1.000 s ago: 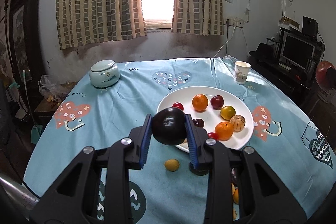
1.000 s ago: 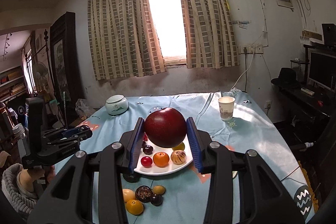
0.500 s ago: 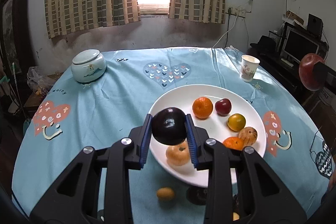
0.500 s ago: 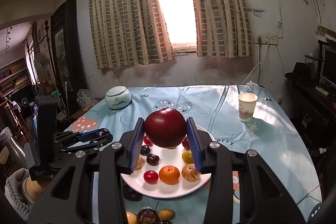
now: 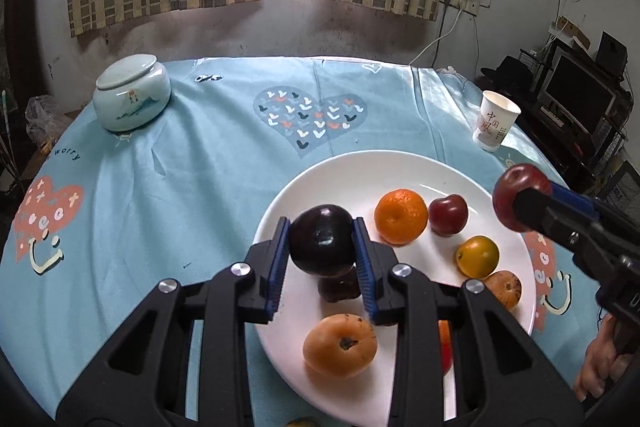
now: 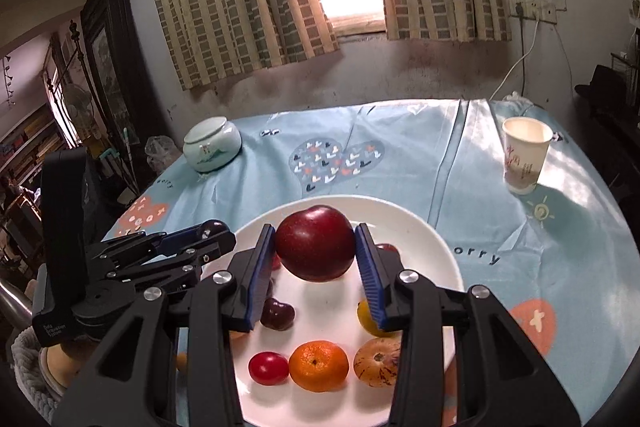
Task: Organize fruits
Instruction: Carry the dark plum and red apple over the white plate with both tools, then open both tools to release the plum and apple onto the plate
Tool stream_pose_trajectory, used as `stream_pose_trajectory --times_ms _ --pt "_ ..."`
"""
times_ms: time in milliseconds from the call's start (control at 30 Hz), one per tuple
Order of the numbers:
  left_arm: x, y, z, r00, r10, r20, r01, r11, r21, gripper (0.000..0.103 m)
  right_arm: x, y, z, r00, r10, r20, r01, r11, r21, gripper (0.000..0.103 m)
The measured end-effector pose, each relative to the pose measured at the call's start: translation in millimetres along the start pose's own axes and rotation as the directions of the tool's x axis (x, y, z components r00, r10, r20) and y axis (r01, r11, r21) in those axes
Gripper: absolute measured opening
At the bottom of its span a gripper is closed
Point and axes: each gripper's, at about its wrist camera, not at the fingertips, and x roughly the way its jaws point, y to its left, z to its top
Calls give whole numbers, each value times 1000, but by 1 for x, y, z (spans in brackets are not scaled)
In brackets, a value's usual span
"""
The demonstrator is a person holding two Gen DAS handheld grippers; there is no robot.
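Clamped in my left claw (image 5: 322,259), lower centre of the left wrist view, a dark plum (image 5: 321,245) hangs over the white plate (image 5: 348,171). Right wrist view: my right claw (image 6: 315,269) grips a red plum (image 6: 315,249) mid-frame, above the same plate (image 6: 416,231).

The far half of the plate (image 6: 400,215) is bare; fruits crowd its near half, the orange (image 6: 319,365) among them.
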Motion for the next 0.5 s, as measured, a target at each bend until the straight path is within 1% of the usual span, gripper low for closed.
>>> stream_pose_trajectory --times_ms 167,267,500 --pt "9 10 -3 1000 -8 -29 7 1000 -25 32 20 8 -15 998 -6 -58 4 1000 -27 41" --pt "13 9 -6 999 1 -41 -2 1000 -20 32 26 7 -20 997 -7 -78 5 999 -32 41" --pt "28 13 -12 996 -6 -91 3 999 -32 32 37 5 -27 993 -12 -118 8 999 -36 41"
